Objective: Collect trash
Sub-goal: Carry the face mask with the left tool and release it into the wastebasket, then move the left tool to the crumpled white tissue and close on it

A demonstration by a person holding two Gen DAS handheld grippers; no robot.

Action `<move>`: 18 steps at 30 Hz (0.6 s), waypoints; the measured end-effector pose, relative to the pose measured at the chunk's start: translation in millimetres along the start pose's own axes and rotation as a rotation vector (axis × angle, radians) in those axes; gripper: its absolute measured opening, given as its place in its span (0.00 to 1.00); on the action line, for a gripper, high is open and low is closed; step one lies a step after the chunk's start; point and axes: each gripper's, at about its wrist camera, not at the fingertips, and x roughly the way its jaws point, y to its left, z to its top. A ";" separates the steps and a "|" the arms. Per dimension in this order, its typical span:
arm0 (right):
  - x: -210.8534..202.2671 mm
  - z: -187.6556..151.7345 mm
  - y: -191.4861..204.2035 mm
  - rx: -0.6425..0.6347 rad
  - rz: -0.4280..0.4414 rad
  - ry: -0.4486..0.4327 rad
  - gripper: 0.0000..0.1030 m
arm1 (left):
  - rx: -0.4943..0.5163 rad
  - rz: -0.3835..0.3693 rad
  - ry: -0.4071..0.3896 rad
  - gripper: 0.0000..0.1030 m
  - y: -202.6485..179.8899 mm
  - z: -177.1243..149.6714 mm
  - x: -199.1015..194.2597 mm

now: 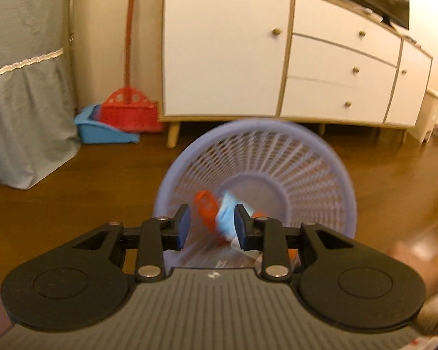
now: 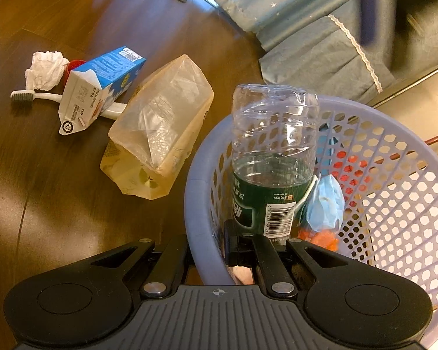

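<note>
Right gripper on basket rim; floor litter lies to its 10–11 o'clock

Right wrist view: right gripper (image 2: 216, 250) straddles the near rim of the lavender basket (image 2: 394, 134), one finger outside the wall, the other inside, and appears clamped on it. Inside the basket: a clear plastic bottle (image 2: 274, 157) with a green label, base uppermost, leaning at 12 o'clock from the fingers; a blue face mask (image 2: 325, 204) just beside it at 1 o'clock; orange scraps (image 2: 321, 237) below the mask.

Still on the wooden floor (image 2: 43, 175), all outside the basket: a crumpled yellowish plastic bag (image 2: 160, 125) at 11 o'clock, nearest the rim, long axis running 7 to 1 o'clock. Beyond it a blue and white carton (image 2: 102, 87), axis roughly parallel, lying across a toothbrush (image 2: 23, 96) whose handle runs 9 to 3 o'clock. A white tissue wad (image 2: 46, 70) and a red cap (image 2: 74, 65) sit farthest, at 10 o'clock.

Left wrist view: left gripper (image 1: 210, 224) is empty, fingers apart, pointing into the basket mouth at 12 o'clock. Basket contents are blurred. White cabinet (image 1: 248, 52) and red broom (image 1: 128, 110) behind.

Judgement: the right hand is occupied with the basket, so the free left gripper is the one to fetch. The bag is the closest piece; a pinch across its short axis looks easiest
</note>
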 end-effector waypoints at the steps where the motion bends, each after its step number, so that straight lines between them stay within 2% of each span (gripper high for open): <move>1: -0.3 -0.1 -0.1 -0.001 -0.001 -0.001 0.02 | 0.001 0.013 0.017 0.28 4.9 -6.3 -7.1; 11: -1.3 -3.0 0.2 -0.009 -0.002 0.011 0.02 | -0.141 0.169 0.152 0.29 50.7 -90.0 -75.1; 14: -0.2 -1.8 -0.1 -0.014 -0.001 0.012 0.02 | -0.137 0.190 0.205 0.29 50.9 -116.3 -82.6; 18: 1.8 -1.9 1.0 -0.021 0.002 0.014 0.02 | -0.157 0.197 0.235 0.29 51.2 -143.2 -90.1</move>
